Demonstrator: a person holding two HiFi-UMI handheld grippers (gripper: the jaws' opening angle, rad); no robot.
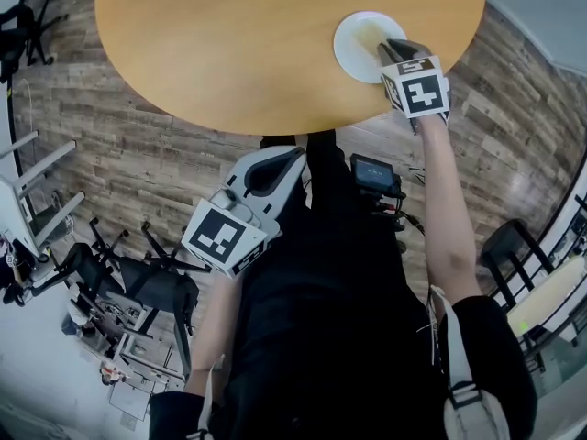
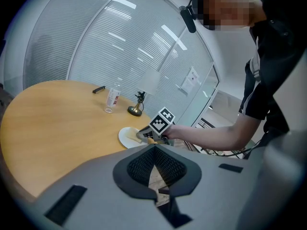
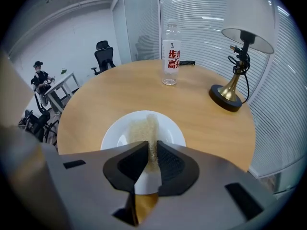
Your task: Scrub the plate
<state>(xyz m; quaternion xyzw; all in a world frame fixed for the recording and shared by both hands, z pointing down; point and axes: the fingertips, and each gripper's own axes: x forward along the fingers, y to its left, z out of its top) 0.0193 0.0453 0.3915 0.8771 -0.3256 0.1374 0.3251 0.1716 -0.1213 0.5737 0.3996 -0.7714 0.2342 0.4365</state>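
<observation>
Currently, we hold the left gripper (image 2: 154, 148) low and clear of the table edge. Its ribbed black pads meet at the tips with nothing between them. The round white plate (image 3: 115, 133) lies near the rim of the smooth, round wooden table (image 3: 105, 90). Our right gripper (image 3: 152, 152) is clamped narrowly on a coarse, pale-yellow sponge (image 3: 147, 128), which stands edge-on against the plate's middle.

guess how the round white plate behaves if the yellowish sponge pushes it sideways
The round white plate probably slides: it sits free on the smooth wooden table, nothing bracing it. It looks rigid, likely breakable ceramic.
</observation>
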